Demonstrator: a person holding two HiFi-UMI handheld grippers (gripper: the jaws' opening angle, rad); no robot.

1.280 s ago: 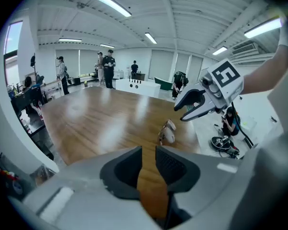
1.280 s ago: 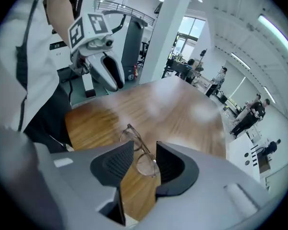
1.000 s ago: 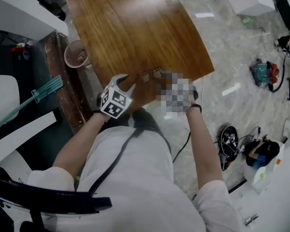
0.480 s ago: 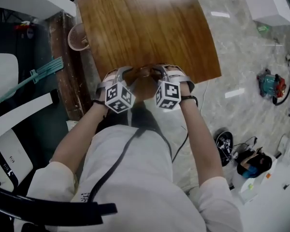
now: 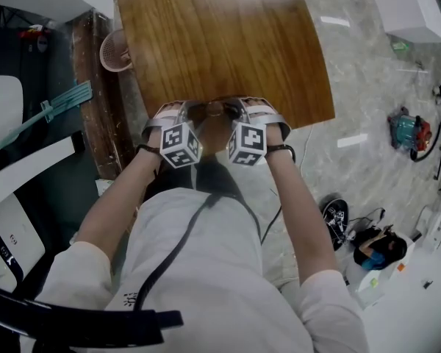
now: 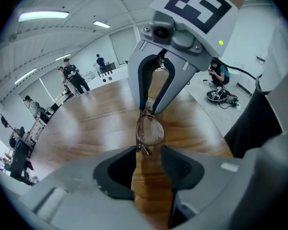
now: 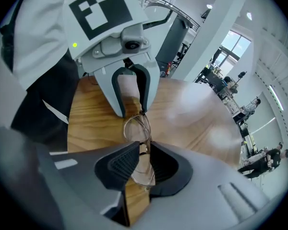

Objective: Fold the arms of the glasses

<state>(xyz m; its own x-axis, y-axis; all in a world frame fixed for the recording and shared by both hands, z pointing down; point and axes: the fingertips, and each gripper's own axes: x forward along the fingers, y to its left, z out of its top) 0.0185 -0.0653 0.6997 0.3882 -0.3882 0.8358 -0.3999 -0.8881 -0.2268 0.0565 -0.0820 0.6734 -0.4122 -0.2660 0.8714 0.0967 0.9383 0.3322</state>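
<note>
Glasses [image 6: 149, 128]: thin frame with clear lenses, at the near edge of the wooden desk [image 6: 86, 123], between the two claws.
Left claw [image 6: 149, 150]: released. Its jaws have just been closing a little, and one end of the frame sits at their tips with the pads not pressing it.
Right claw [image 7: 143, 147]: clenched on the opposite lens. Its jaws have just been closing, and the pads are against the rim.
Basket [image 5: 114, 50]: round and pinkish, on the floor beside the desk's left side. Contents cannot be made out.

brown wood-grain table [image 5: 220, 43], grey marbled floor [image 5: 367, 94]
</note>
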